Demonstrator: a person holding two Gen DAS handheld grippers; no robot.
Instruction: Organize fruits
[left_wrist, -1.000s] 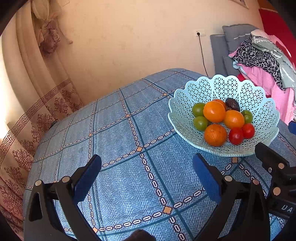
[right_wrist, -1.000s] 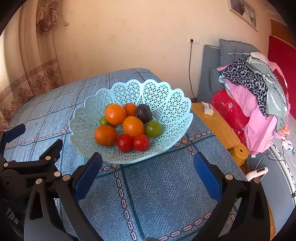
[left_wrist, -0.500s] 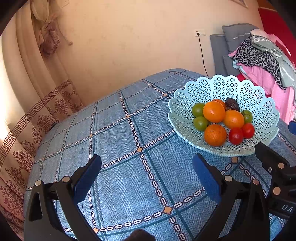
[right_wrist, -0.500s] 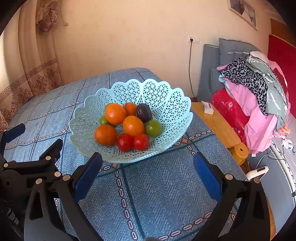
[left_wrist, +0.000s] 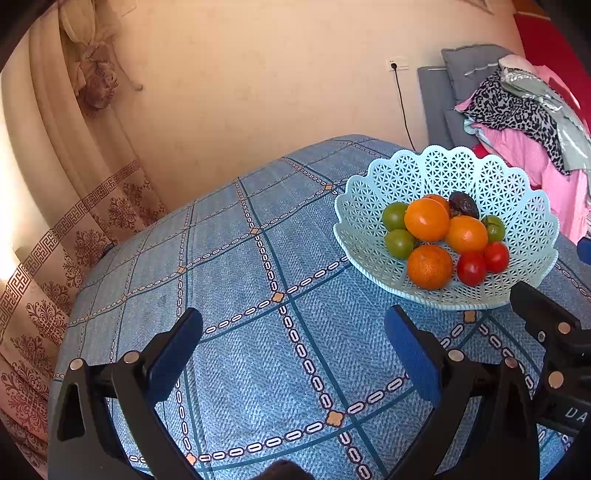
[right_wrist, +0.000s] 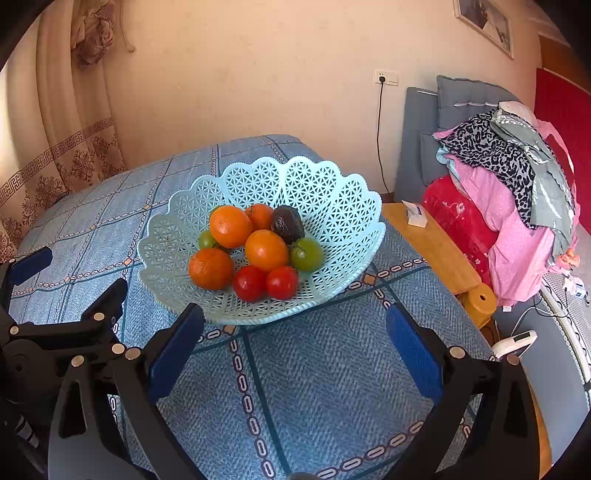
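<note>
Both grippers, left gripper and right gripper, are gaping wide, gripping nothing; four oranges are sitting heaped in the basket. Two tomatoes are touching at its front

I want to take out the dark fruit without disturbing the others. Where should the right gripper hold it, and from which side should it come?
Probably from above, at the back of the pile. The dark fruit sits high against the far wall of the basket, with oranges and a green fruit pressing its front. Its top and upper flanks are free, so close the right gripper fingers across them.
</note>
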